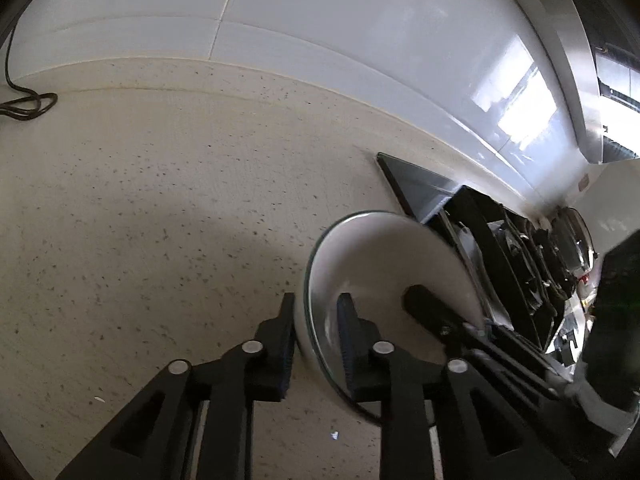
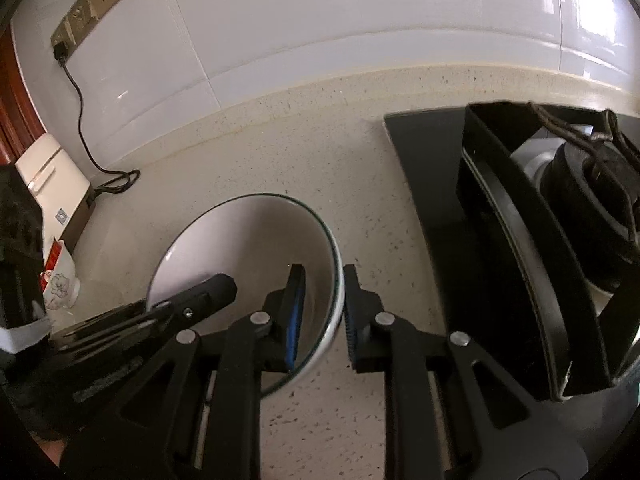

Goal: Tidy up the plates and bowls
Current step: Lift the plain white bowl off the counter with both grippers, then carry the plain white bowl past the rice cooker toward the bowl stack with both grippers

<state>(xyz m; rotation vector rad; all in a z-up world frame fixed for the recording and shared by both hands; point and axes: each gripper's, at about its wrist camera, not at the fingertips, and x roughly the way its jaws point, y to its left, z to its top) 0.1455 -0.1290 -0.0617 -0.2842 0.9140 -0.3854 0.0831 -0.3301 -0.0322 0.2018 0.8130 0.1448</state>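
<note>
Both grippers clamp the white bowl [image 2: 248, 256] above the speckled worktop [image 1: 160, 200], left gripper [image 1: 316, 320] and right gripper [image 2: 324, 312] each straddling its rim, the underside hidden, the black rack [image 2: 520, 240] cut off right.

Both grippers are matte black plastic, built as angular linkage arms with triangular cut-outs and round silver pivot pins; the left gripper [image 1: 316, 320] has ribbed dark pads [image 1: 346, 336] edged in blue; the right gripper [image 2: 324, 312] carries a bright blue pad [image 2: 295, 320] on one finger. A small screw [image 2: 187, 312] sits in the left one's finger.
</note>
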